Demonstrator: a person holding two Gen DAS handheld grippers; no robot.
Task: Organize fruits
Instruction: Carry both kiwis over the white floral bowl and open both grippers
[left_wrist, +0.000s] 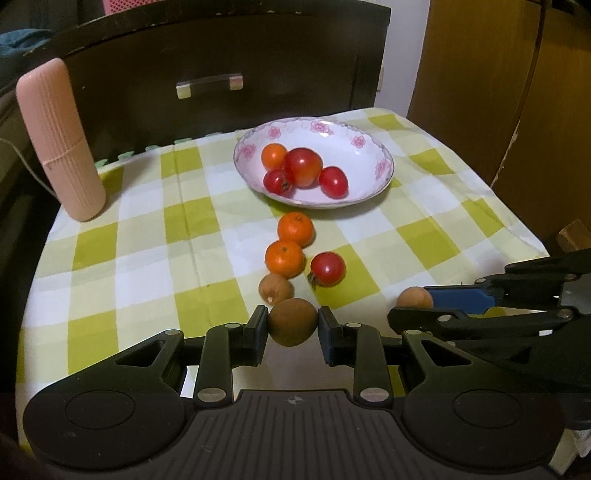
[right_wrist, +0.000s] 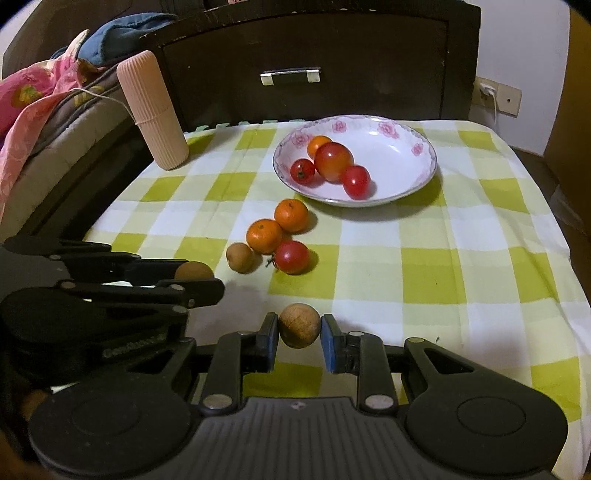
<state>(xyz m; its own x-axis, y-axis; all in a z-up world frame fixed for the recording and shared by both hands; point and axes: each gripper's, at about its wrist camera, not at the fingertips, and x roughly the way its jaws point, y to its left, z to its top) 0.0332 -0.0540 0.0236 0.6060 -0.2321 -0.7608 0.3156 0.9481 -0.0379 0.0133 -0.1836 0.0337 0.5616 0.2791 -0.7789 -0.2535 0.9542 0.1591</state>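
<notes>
A tabletop under a green-and-white checked cloth (right_wrist: 424, 266) fills both views, backed by a dark wooden drawer front (right_wrist: 306, 55) with a metal handle. The cloth's right half lies bare and open up to its drooping edge; the left edge drops beside rumpled pink and blue bedding (right_wrist: 44, 88).

A white shallow ceramic bowl with a pink flower rim (right_wrist: 402, 155) sits toward the far side, holding three glossy red tomatoes and one small orange. A tall ribbed pale-pink cylinder (right_wrist: 151, 110) stands tilted at the far left corner.

Both tools point steeply down at the near edge of the cloth, side by side. The left gripper (left_wrist: 293, 325) has its fingers clenched on a round, rough brown fruit (left_wrist: 293, 322). The right gripper (right_wrist: 299, 330) grips a smaller tan, matte brown fruit (right_wrist: 299, 325) between blue-padded fingers.

Between bowl and grippers lie two dimpled orange mandarins (right_wrist: 277, 223), touching each other, a smooth red tomato (right_wrist: 291, 256) just beside the nearer mandarin, and one loose small brown fruit (right_wrist: 240, 257) to their left.
</notes>
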